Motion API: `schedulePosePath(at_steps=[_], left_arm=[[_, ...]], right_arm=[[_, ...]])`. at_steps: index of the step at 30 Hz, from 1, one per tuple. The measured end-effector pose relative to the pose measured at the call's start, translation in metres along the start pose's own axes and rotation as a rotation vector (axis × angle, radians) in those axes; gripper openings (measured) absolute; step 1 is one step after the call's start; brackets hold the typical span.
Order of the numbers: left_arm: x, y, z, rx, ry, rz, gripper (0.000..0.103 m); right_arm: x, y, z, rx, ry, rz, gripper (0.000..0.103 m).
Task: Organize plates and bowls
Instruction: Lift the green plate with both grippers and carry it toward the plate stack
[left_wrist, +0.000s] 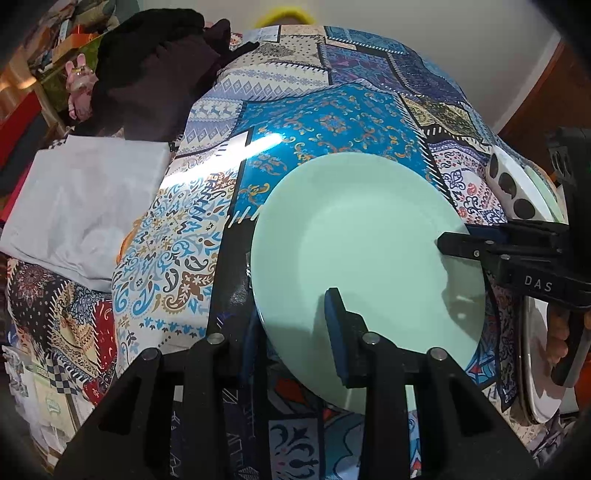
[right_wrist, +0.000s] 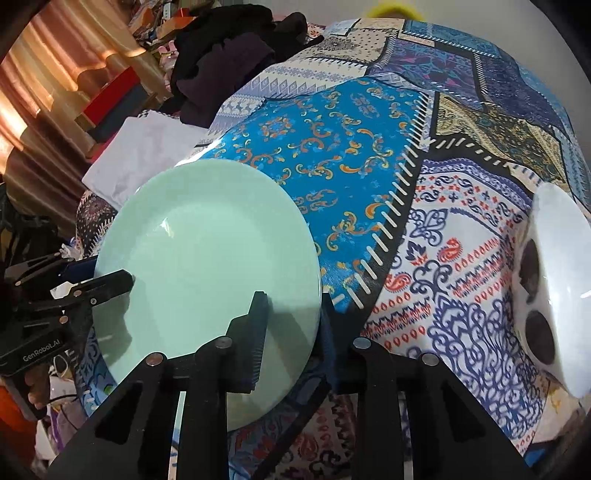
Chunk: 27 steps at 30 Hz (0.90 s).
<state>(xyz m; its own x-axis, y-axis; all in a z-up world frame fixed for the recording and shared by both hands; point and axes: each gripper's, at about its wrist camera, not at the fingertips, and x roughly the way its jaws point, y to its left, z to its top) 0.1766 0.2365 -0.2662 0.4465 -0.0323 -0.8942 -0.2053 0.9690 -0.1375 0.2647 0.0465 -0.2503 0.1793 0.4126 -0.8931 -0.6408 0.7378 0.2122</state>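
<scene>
Both grippers clamp one mint-green plate (left_wrist: 362, 258) over the patterned tablecloth (left_wrist: 177, 236).

The left gripper (left_wrist: 295, 332) pinches its near rim, one finger above, one beneath; the right gripper (right_wrist: 291, 325) grips the opposite edge likewise. A dotted white bowl (right_wrist: 554, 280) stands right of the right fingers.
</scene>
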Motion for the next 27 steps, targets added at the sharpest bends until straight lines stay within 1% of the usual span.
schedulePosePath(at_steps=[4,13,27], left_arm=[[-0.011,-0.005,0.000,-0.003,-0.012,-0.005,0.033],[-0.047,-0.023,-0.001,0.007,-0.067,-0.010,0.033],[-0.091,-0.053,-0.014,0.024,-0.116,-0.027,0.033]], right_arm=[[-0.013,0.001,-0.004,0.000,-0.023,-0.002,0.024],[-0.049,0.005,-0.016,0.006,-0.083,-0.007,0.024],[-0.113,0.002,-0.043,0.019,-0.188,-0.021,0.024]])
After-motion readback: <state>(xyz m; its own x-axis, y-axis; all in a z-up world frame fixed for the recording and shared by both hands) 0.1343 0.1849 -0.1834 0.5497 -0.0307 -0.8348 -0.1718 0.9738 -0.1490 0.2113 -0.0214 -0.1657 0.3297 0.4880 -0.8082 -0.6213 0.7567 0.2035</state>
